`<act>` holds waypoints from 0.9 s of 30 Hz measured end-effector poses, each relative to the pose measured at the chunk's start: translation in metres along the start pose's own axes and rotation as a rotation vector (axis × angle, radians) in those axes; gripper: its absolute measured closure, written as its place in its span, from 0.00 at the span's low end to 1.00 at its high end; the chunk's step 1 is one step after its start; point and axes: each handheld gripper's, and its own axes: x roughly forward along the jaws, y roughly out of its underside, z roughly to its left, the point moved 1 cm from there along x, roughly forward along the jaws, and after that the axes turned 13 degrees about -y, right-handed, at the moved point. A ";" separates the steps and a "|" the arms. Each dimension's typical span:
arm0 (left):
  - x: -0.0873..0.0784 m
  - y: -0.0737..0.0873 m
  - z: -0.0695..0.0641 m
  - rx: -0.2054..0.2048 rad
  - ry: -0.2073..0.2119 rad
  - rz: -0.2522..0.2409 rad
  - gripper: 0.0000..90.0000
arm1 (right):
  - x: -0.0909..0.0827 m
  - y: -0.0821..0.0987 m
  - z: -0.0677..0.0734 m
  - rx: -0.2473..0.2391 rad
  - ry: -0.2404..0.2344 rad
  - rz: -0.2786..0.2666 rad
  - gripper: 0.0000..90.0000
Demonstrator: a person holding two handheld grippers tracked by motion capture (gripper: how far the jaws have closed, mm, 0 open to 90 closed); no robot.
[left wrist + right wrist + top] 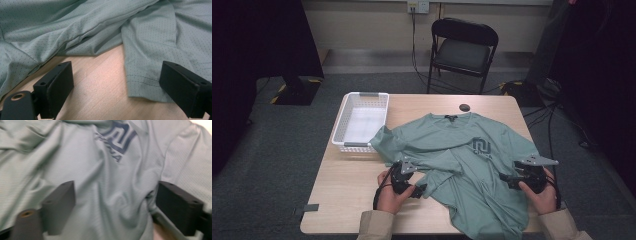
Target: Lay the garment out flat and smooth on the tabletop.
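Note:
A sage-green T-shirt [462, 155] with a dark blue chest logo [482, 147] lies crumpled, front up, on the wooden table [347, 185], its hem hanging over the near edge. My left gripper [419, 190] rests near the shirt's left sleeve. In the left gripper view its jaws [116, 70] stand wide open just above the tabletop, and the sleeve hem [145, 82] lies between them, close to the right jaw. My right gripper [506, 180] hovers over the shirt's right side. Its jaws [116, 187] are open above the wrinkled cloth [107, 202], below the logo [120, 140], and grip nothing.
A white perforated basket [360, 120] stands at the table's back left, touching the shirt's sleeve. A small dark round object [465, 107] lies near the far edge. A black folding chair [464, 50] stands beyond the table. Bare wood shows at the front left.

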 end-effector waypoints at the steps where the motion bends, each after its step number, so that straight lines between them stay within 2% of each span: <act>1: 0.000 0.000 0.000 0.000 0.000 0.000 0.13 | 0.003 0.000 -0.003 0.001 0.005 0.002 0.14; 4: 0.000 0.000 0.000 0.001 0.000 0.000 0.13 | 0.011 0.001 -0.011 -0.004 0.026 0.017 0.14; 9: 0.000 0.000 0.000 0.001 0.004 0.000 0.13 | 0.023 0.003 -0.014 -0.012 0.025 0.085 0.14; 11: -0.001 0.000 0.000 -0.008 0.008 -0.004 0.13 | 0.023 0.003 -0.012 -0.017 0.031 0.086 0.14; 14: -0.002 0.000 -0.001 -0.014 0.024 -0.015 0.16 | 0.023 0.003 -0.013 0.008 0.025 0.089 0.14; 16: -0.005 -0.005 -0.004 -0.003 0.030 -0.040 0.16 | 0.023 0.004 -0.013 0.008 0.025 0.089 0.14; 19: -0.008 -0.017 -0.011 -0.020 0.065 -0.090 0.18 | 0.023 0.003 -0.014 0.011 0.022 0.090 0.13; 23: -0.004 -0.032 -0.022 -0.011 0.100 -0.121 0.26 | 0.023 0.003 -0.014 0.012 0.021 0.090 0.13; 27: 0.011 -0.047 -0.032 0.031 0.122 -0.120 0.42 | 0.023 0.004 -0.014 0.013 0.021 0.090 0.13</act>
